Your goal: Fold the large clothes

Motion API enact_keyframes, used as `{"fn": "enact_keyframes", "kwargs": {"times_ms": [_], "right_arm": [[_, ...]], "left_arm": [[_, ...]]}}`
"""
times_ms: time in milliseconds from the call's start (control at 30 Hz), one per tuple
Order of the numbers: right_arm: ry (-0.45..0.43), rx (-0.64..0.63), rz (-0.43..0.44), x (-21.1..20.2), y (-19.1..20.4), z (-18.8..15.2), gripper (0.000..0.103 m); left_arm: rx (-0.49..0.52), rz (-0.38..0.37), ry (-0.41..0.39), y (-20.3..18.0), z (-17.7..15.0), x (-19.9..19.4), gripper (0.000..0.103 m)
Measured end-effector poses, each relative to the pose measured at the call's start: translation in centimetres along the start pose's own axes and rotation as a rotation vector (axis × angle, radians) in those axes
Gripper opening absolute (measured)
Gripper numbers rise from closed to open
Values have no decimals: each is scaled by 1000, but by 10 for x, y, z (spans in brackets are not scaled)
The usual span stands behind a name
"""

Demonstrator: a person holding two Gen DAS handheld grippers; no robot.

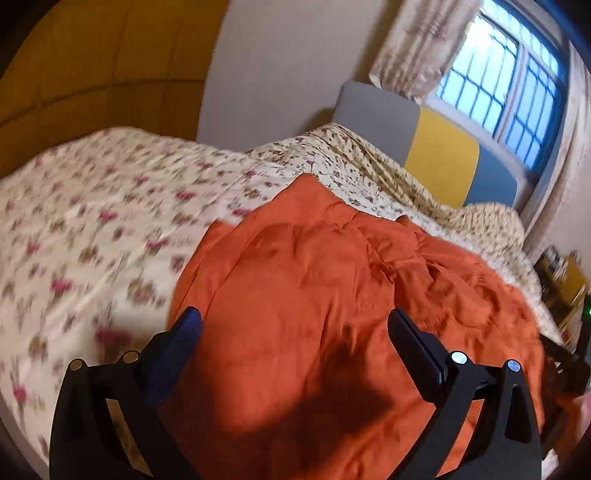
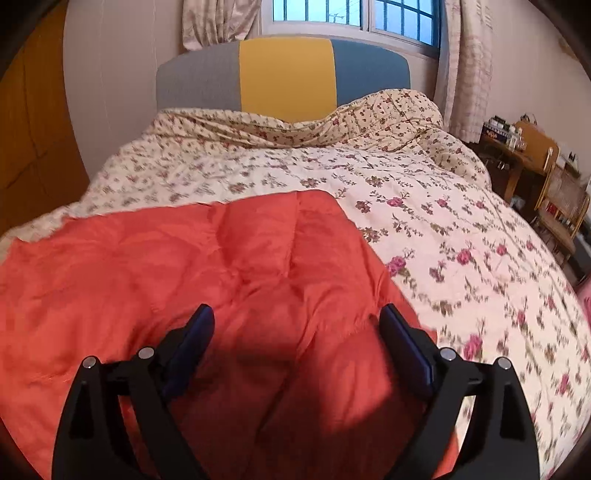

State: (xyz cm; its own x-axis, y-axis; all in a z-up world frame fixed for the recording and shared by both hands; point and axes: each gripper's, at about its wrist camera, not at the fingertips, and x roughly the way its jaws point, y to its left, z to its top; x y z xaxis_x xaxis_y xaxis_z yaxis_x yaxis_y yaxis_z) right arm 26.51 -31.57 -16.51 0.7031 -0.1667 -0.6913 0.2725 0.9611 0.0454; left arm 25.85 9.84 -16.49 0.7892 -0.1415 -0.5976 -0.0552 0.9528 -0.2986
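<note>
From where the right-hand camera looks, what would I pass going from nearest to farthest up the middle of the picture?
Open right tool → orange padded garment → floral bedspread → bunched floral quilt → grey, yellow and blue headboard → barred window.

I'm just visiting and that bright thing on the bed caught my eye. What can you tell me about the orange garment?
The orange garment is a large, puffy, quilted piece with stitched seams and a slightly shiny fabric. It lies spread but rumpled on the floral bedspread, near the foot of the bed. Its far edge looks fairly straight in the right wrist view; the left wrist view shows one side bunched into creases. Both open grippers hover above it, and neither grips it.
</note>
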Motion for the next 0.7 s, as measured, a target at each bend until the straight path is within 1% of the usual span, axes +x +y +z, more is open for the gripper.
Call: {"fn": "enact_keyframes", "kwargs": {"times_ms": [67, 200, 400, 567, 600, 700], "right_arm": [[-6, -7, 17, -13, 6, -6, 91], [-22, -40, 37, -36, 21, -15, 91], [-10, -18, 97, -62, 37, -32, 91], [-2, 13, 156, -83, 45, -52, 90], [2, 16, 169, -88, 47, -57, 88], [20, 13, 228, -100, 56, -71, 78]], "left_arm": [[-37, -14, -4, 6, -7, -9, 100], [-64, -41, 7, 11, -19, -21, 100], [-111, -103, 28, 12, -33, -38, 100], [-145, -155, 75, 11, -52, -46, 100], [-150, -165, 86, 11, -55, -46, 100], [-167, -180, 121, 13, -65, -45, 100]]}}
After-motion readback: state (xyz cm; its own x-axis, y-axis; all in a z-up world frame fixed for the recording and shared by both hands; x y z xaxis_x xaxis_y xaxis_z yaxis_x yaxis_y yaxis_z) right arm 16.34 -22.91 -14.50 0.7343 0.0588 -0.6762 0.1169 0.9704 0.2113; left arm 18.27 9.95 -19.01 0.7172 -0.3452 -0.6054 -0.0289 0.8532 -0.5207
